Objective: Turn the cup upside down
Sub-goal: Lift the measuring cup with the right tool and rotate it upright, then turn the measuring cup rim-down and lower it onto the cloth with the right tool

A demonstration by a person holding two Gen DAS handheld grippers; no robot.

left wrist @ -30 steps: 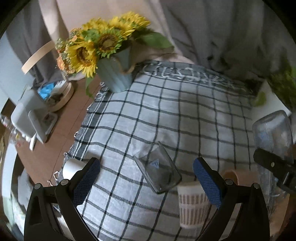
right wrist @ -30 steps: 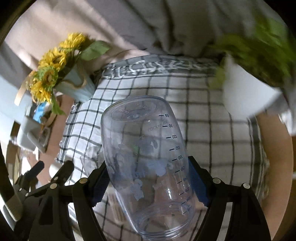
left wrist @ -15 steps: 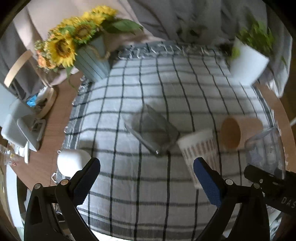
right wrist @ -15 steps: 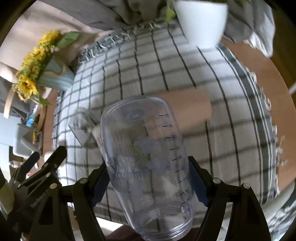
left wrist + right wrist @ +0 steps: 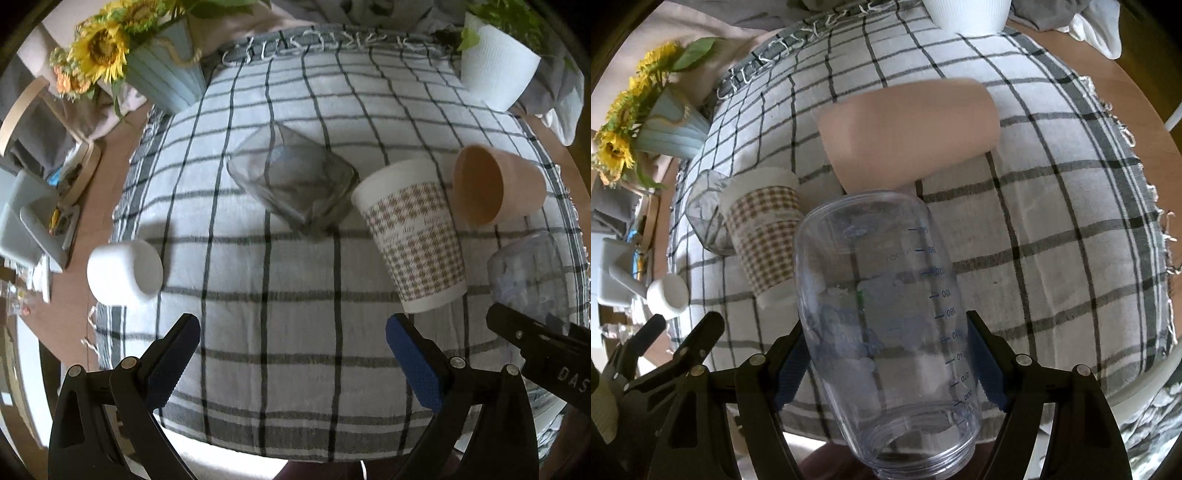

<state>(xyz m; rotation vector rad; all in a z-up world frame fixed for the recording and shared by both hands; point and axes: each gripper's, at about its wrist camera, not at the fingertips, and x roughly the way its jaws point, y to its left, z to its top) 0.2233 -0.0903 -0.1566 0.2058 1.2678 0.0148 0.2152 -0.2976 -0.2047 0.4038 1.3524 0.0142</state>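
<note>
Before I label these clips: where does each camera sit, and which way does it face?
Left wrist: on the open left gripper, above the checked cloth, looking down; own fingers show.
Right wrist: on the right gripper, shut on the clear cup, base pointing away.
Shared: houndstooth paper cup, lying tan cup.

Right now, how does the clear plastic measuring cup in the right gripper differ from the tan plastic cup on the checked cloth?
The clear plastic measuring cup is see-through with printed graduations; the tan plastic cup is opaque and plain. The clear cup is clamped in the right gripper, while the tan cup lies on its side on the checked cloth. Both are empty.
</note>
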